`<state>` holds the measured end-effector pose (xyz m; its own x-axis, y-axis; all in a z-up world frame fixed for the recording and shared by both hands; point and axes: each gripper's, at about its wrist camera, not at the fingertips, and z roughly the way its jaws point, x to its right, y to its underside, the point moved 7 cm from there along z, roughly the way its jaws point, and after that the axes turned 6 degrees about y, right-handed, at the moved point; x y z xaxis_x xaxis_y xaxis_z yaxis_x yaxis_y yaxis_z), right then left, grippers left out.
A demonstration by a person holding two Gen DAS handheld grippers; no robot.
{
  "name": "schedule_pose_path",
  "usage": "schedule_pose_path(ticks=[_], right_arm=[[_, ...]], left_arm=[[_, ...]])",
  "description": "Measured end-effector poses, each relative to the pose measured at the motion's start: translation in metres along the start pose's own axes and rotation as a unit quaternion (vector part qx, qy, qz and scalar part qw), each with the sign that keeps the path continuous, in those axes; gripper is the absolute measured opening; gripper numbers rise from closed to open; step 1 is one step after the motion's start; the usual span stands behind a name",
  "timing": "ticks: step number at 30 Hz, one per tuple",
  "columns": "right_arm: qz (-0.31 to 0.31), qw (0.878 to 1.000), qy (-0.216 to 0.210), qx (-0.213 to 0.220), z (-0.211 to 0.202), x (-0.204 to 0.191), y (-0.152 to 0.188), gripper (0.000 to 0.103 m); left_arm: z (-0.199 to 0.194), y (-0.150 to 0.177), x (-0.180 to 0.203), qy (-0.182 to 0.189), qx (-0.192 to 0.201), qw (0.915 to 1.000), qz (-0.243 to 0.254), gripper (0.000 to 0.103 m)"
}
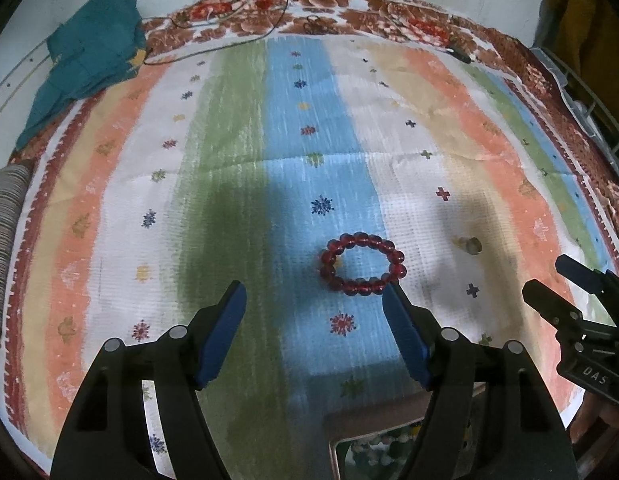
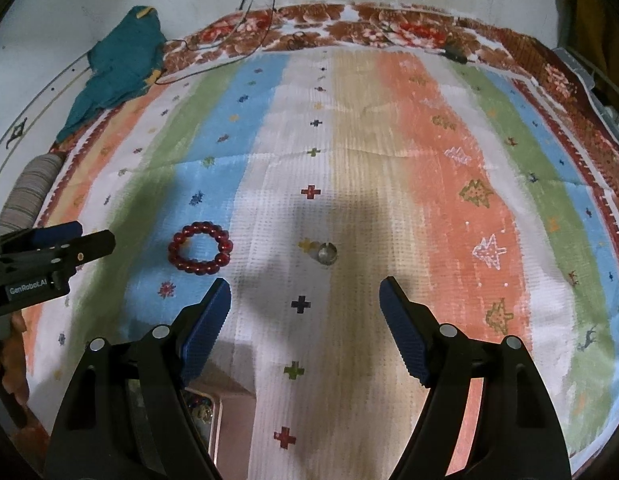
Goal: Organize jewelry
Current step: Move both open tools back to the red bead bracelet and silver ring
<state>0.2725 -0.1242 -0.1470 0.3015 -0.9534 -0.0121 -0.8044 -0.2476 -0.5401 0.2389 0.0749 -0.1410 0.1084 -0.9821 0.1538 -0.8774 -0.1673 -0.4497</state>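
Jaws on both the left gripper (image 1: 314, 322) and right gripper (image 2: 305, 312) gape empty — bead bracelet (image 1: 363, 263) and ring (image 2: 326, 254) lie apart, each likely awaiting its own pickup.

The striped cloth (image 1: 237, 128) runs in bands of green, sky blue, white, tan and salmon orange, dotted with small crosses and snowflake motifs, inside a rust-brown floral border. On its blue band lies a bracelet (image 1: 363, 263) of glossy dark red beads, and on the tan band beside it a silvery ring (image 2: 326, 254). Off the cloth's far left corner sits a teal fabric (image 1: 91, 52) with yellow marks.
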Motion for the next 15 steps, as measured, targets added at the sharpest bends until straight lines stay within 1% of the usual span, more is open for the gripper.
schedule_pose_path(ticks=[7,15], right_arm=[[-0.003,1.0,0.012,-0.018,0.022,0.001,-0.004,0.077],[0.0,0.999,0.02,-0.035,0.044,0.004,-0.007,0.077]], left_arm=[[0.02,-0.003,-0.005,-0.006,-0.019,0.9998,0.004,0.07],[0.037,-0.01,-0.001,-0.008,-0.032,0.9992,0.022,0.07]])
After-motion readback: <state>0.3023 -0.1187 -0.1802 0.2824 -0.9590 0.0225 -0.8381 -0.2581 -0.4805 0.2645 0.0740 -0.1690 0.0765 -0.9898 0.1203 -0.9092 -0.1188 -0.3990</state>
